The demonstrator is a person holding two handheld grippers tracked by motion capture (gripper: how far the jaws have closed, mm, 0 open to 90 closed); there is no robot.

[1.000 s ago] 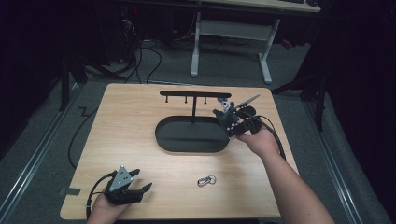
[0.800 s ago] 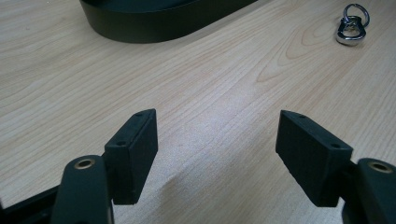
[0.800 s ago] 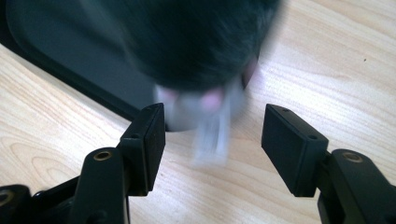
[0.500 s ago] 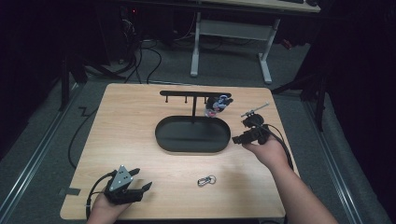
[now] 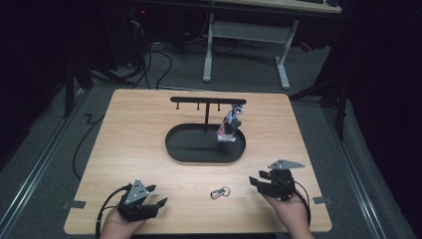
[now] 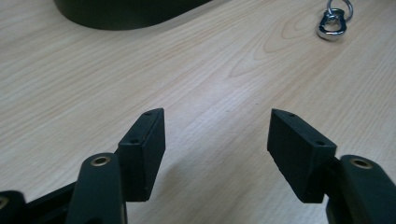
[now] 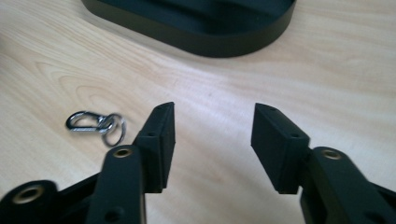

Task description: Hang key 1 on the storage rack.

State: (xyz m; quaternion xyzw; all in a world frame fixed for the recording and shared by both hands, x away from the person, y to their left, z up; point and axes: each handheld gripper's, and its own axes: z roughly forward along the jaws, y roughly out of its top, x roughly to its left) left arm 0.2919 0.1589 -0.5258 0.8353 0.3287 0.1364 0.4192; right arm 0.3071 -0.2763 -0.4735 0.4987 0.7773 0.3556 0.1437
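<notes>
Item: left tool (image 5: 160,202), held low at the near-left corner of the wooden surface (image 5: 129,139), jaws spread with only bare wood between them; they have just been closing a little. Item: right tool (image 5: 255,183), held low at the near-right part of the surface, its grey three-cornered plate on top, jaws spread and nothing between them; these too have just been closing. Item: silver clip with key ring (image 5: 220,191), lying flat on the surface between the two tools, nearer the right one and just beside it, touched by neither; in the right gripper view the clip (image 7: 95,124) lies just left of the left jaw, and in the left gripper view it (image 6: 332,23) sits far off at the upper right. Item: black oval tray (image 5: 184,149), at the middle of the surface, well apart from both tools. Item: black stand with a cross bar (image 5: 207,100), rising from the tray, small pegs along the bar. Item: small multicoloured charm (image 5: 229,124), hanging from the right end of the bar above the right part of the tray; details too small to tell.
</notes>
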